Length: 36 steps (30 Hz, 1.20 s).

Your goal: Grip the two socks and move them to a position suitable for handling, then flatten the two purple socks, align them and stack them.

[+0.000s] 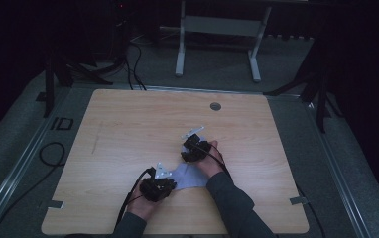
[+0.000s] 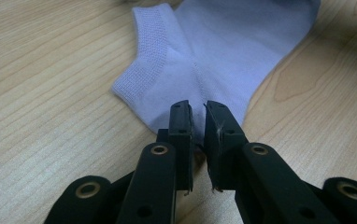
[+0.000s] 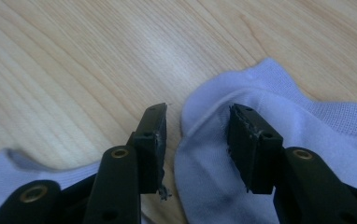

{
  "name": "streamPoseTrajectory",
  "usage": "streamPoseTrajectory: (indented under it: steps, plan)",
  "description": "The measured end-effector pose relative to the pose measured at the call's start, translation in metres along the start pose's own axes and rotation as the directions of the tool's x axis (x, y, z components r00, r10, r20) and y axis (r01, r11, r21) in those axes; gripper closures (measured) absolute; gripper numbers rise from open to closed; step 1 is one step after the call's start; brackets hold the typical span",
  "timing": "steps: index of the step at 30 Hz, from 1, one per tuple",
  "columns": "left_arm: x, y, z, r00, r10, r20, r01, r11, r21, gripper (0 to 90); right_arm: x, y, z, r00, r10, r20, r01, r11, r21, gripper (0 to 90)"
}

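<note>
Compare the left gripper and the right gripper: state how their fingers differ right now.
The left gripper has its fingers nearly closed, a thin slit between them, at the sock's edge. The right gripper has its fingers wide apart, straddling a raised fold of sock. Whether the left actually pinches fabric is unclear. Both have black fingers and sit low over the wooden table.

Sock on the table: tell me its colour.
The sock is pale lavender-blue, plain with a ribbed cuff; clearest in the left gripper view.

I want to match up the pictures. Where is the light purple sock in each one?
High view: sock near the table's front edge, between both grippers.
Left gripper view: sock top centre, just beyond the gripper's tips.
Right gripper view: sock at right, around the right jaw.
Shared landmark: the wooden table.
</note>
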<state>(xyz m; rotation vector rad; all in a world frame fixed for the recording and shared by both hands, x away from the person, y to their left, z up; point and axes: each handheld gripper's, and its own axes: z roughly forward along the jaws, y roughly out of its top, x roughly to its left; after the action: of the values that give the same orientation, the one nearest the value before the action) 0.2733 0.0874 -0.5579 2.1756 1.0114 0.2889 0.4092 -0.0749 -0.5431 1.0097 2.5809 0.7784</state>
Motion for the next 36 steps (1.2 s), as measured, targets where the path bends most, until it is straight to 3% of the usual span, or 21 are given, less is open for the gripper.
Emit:
streamPoseTrajectory:
  steps: [3, 6, 12, 24, 36]
  plan:
    - [0.001, 0.001, 0.000, 1.0000, 0.003, 0.003, -0.003, 1.0000, 0.002, 80.8, -0.001, 0.000, 0.000, 1.0000, 0.003, -0.001, -0.003, 1.000, -0.005, 60.0]
    - [0.001, 0.001, 0.000, 1.0000, 0.004, 0.003, -0.004, 1.0000, 0.001, 80.7, -0.004, 0.000, -0.001, 1.0000, 0.003, -0.004, -0.003, 1.000, -0.004, 69.0]
    - [0.000, 0.001, 0.000, 1.0000, 0.004, 0.002, -0.004, 1.0000, 0.002, 80.4, -0.005, -0.001, -0.003, 0.9982, 0.001, -0.059, -0.001, 1.000, -0.007, 83.6]
    - [0.000, 0.000, 0.001, 1.0000, 0.001, 0.003, -0.001, 1.0000, -0.002, 80.3, -0.003, -0.002, -0.006, 0.9976, -0.020, -0.067, 0.019, 1.000, -0.016, 85.3]
    - [0.000, 0.000, 0.001, 1.0000, 0.002, 0.000, -0.002, 1.0000, -0.003, 80.3, -0.010, -0.004, -0.031, 0.9983, -0.026, -0.052, 0.022, 0.997, -0.076, 85.0]
